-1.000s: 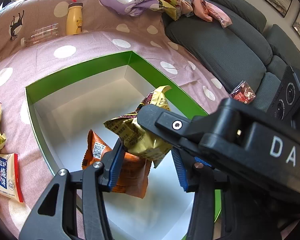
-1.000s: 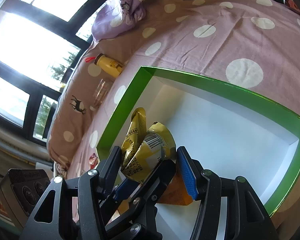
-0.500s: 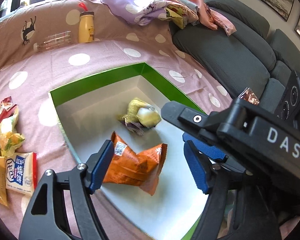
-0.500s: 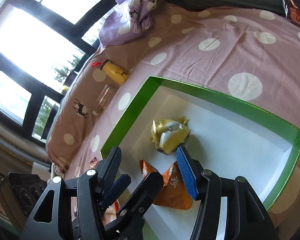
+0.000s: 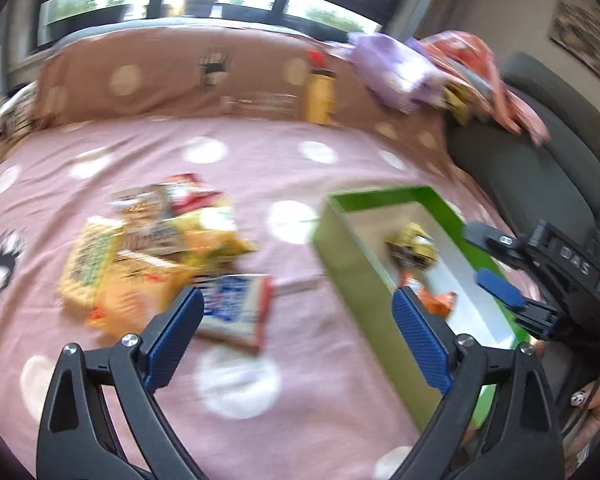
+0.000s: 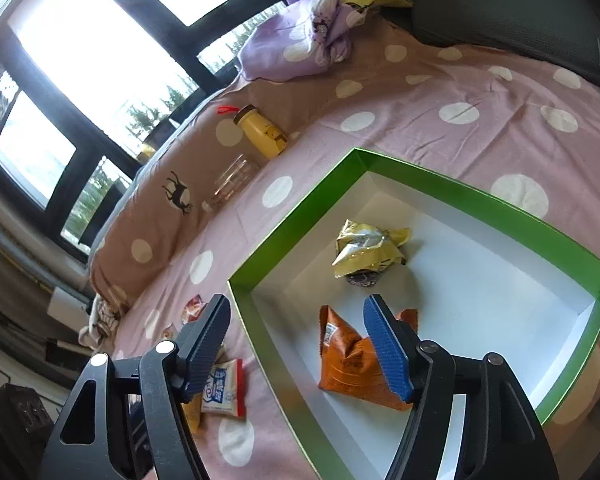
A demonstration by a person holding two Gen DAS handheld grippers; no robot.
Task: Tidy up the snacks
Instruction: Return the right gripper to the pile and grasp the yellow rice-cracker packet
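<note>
Gold and crumpled, the snack packet (image 6: pixel 370 250) lies inside the green box (image 6: pixel 296 236) beside an orange packet (image 6: pixel 354 364). We see our right gripper (image 6: pixel 300 344) above the box's corner and our left gripper (image 5: pixel 296 338) over the spotted bedspread (image 5: pixel 260 152), both with fingers spread and empty, near loose snacks (image 5: pixel 152 248).
</note>
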